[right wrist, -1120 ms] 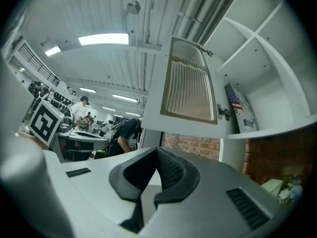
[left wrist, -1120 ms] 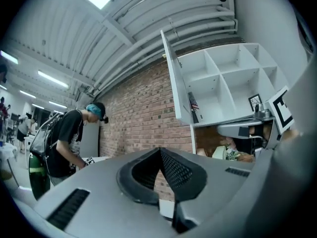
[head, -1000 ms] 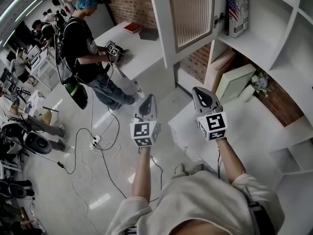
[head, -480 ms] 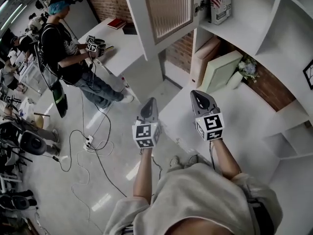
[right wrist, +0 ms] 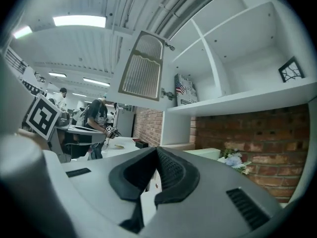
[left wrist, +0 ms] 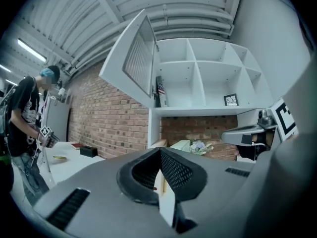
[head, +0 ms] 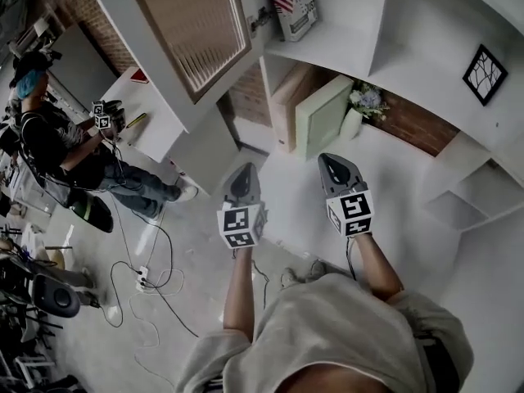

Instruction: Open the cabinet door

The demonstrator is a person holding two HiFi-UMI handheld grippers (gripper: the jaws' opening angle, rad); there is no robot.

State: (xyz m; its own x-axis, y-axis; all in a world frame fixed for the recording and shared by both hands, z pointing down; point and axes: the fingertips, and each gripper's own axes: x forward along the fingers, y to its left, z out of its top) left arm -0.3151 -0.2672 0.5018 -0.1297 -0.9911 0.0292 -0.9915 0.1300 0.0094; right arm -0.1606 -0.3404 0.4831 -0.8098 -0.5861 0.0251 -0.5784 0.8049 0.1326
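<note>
Hanging below the open door (head: 196,31), fingers (left wrist: 174,171) pressed together and empty, left gripper (head: 246,172) and right gripper (head: 332,162) could clip its edge if lifted blindly.

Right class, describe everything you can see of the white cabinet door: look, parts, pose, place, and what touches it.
The cabinet door is a white frame around a ribbed, pale panel with an arched top edge. It stands swung wide open, out to the left of the white shelf unit, and is held by metal hinges along the edge nearest the shelves. No handle can be made out. Nothing touches it: the left gripper and right gripper are shut, empty and below it.
</note>
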